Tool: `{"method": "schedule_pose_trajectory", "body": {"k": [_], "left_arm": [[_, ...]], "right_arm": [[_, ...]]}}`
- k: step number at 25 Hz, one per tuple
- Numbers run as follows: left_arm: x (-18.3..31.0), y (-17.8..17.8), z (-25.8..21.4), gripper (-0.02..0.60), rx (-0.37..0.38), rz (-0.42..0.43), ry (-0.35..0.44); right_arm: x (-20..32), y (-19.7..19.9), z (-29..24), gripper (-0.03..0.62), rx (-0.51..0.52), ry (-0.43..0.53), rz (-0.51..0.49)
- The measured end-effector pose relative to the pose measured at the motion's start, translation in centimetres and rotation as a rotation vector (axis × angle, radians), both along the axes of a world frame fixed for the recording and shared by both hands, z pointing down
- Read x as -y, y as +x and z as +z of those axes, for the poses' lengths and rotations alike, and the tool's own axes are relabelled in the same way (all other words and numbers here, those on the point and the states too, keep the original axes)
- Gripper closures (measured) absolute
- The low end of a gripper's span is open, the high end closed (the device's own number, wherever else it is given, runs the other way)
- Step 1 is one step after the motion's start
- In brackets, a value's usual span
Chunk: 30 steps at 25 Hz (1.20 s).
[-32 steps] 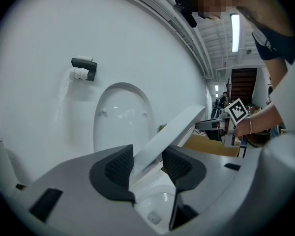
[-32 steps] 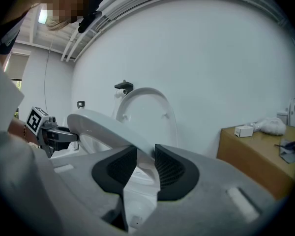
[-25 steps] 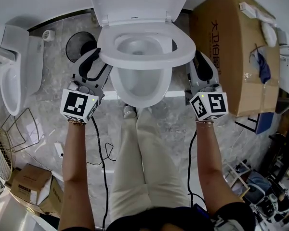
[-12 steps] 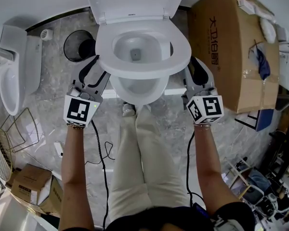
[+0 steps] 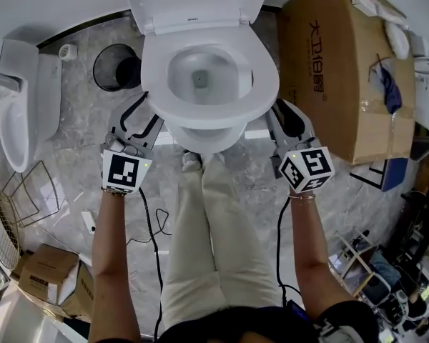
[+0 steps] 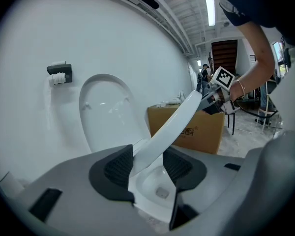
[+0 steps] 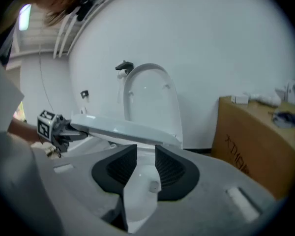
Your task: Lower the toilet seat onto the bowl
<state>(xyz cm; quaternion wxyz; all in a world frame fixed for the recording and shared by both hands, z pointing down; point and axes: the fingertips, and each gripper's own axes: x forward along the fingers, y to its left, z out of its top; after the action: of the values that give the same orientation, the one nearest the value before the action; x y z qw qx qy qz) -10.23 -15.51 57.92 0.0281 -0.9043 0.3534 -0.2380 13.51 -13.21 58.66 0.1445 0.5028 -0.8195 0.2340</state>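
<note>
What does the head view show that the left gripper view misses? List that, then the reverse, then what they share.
Only the head view: the black bin, the wire basket and the person's legs. Only the left gripper view: a dark wall fitting, and the fingers of the left gripper clamped on the toilet seat. Both: the seat, raised lid, cardboard box and right gripper.

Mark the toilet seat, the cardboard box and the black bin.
toilet seat (image 5: pixel 266 77): head view, right side of the ring.
cardboard box (image 5: pixel 343 70): head view, its top face.
black bin (image 5: pixel 107 66): head view, left part of its round mouth.
</note>
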Motion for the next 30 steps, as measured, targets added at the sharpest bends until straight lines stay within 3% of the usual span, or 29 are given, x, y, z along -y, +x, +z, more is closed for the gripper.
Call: {"method": "schedule_pose_trajectory", "body": {"k": [6, 11, 13, 21, 22, 23, 24, 28, 30], "left_arm": [[-1.1, -0.2, 1.5, 0.397, 0.034, -0.004, -0.032], [-2.0, -0.6, 2.7, 0.394, 0.087, -0.007, -0.045], [-2.3, -0.4, 2.9, 0.394, 0.092, 0.002, -0.051], [-3.2, -0.5, 3.6, 0.393, 0.126, -0.046, -0.055], [-3.5, -0.4, 3.7, 0.383, 0.094, -0.052, -0.082], [-3.8, -0.4, 3.8, 0.311, 0.048, -0.064, -0.117], [-4.2, -0.5, 3.9, 0.296, 0.0, -0.083, -0.152], [-6.3, -1.8, 4.9, 0.296, -0.136, -0.17, -0.315], [-7.5, -1.5, 5.2, 0.296, -0.266, -0.191, -0.445]], "right_arm": [[-2.3, -0.1, -0.5, 0.465, 0.572, -0.198, 0.086], [-2.1, 0.2, -1.0, 0.464, 0.969, -0.291, 0.213], [-1.8, -0.1, -1.2, 0.464, 1.064, -0.305, 0.24], [-2.4, -0.7, -0.6, 0.471, 1.112, -0.34, 0.257], [-2.5, -0.7, -0.5, 0.477, 1.107, -0.344, 0.258], [-2.6, -0.7, -0.4, 0.477, 1.103, -0.347, 0.258], [-2.7, -0.7, -0.3, 0.479, 1.101, -0.35, 0.259], [-3.0, -0.8, 0.0, 0.482, 1.096, -0.359, 0.264], [-3.3, -0.7, 0.3, 0.482, 1.098, -0.367, 0.27]]}}
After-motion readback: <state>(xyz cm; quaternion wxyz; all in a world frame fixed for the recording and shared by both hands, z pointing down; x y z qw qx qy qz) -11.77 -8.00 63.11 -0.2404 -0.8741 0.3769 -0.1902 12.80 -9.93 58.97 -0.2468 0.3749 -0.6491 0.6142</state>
